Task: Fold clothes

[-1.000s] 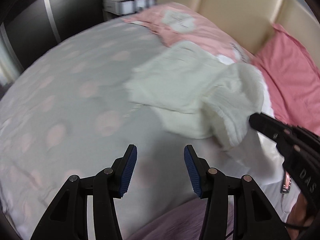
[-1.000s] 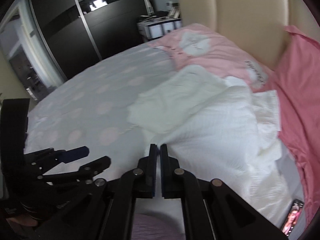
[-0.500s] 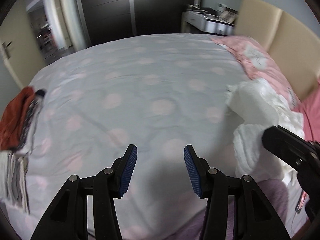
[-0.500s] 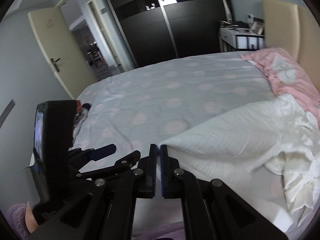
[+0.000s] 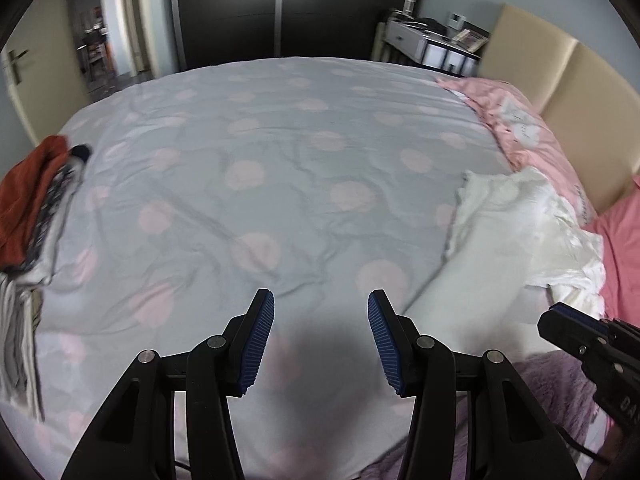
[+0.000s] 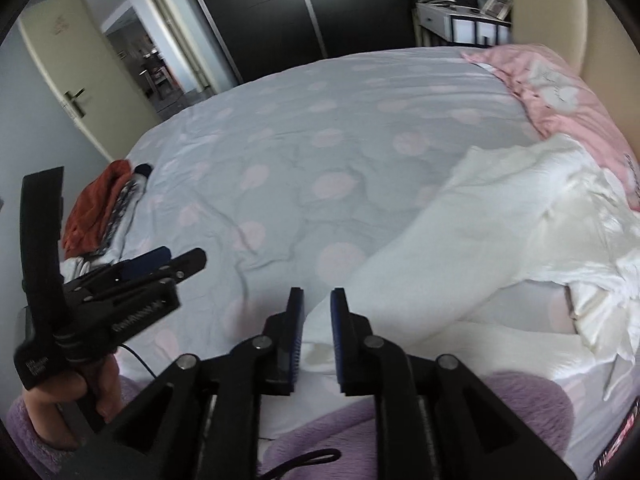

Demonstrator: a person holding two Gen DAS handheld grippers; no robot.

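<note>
Right now the white garment [image 6: 472,248] is lying stretched across the bed [image 6: 304,152] by the pink pillows, looking soft, light and floppy, best pinched at an edge, with right tongs [image 6: 317,322] parting around its corner and left tongs [image 5: 320,340] hovering spread.

The wide middle of the grey duvet with pink dots [image 5: 280,168] lies unobstructed. A stack of folded clothes topped by orange fabric [image 5: 28,200] blocks its left edge; crumpled white garments [image 6: 500,232] occupy the right.
</note>
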